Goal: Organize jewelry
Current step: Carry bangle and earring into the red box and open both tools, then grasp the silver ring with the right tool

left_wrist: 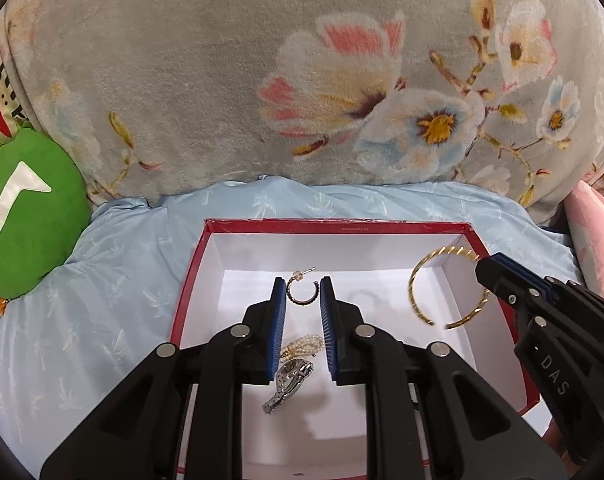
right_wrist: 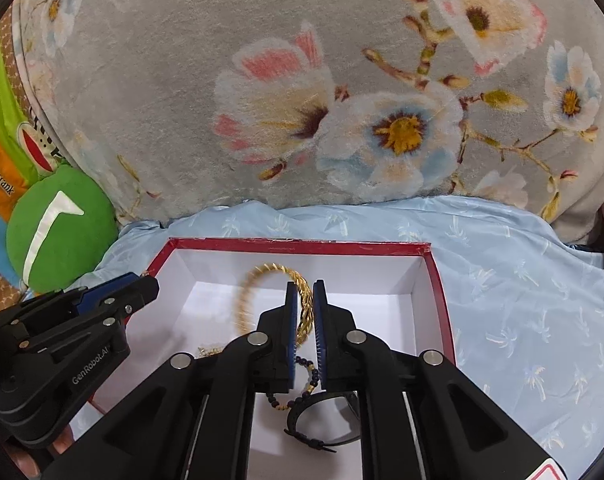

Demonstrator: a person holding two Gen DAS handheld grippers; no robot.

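Drop-off step, by my read: over the red box [left_wrist: 462,227], left gripper [left_wrist: 303,280] jaws narrowly parted beside the hoop earring [left_wrist: 299,294], right gripper [right_wrist: 302,284] at 3 o'clock, barely parted around the gold bangle [right_wrist: 261,276]; next, withdraw clear.

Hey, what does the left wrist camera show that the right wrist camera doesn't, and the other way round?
Only the left wrist view: a small hoop earring, a pearl piece and a silver watch in the box.
Only the right wrist view: a dark and gold beaded bracelet and a black watch strap.
Both: the red box with its white inside, the gold bangle, the floral blanket and the green plush.
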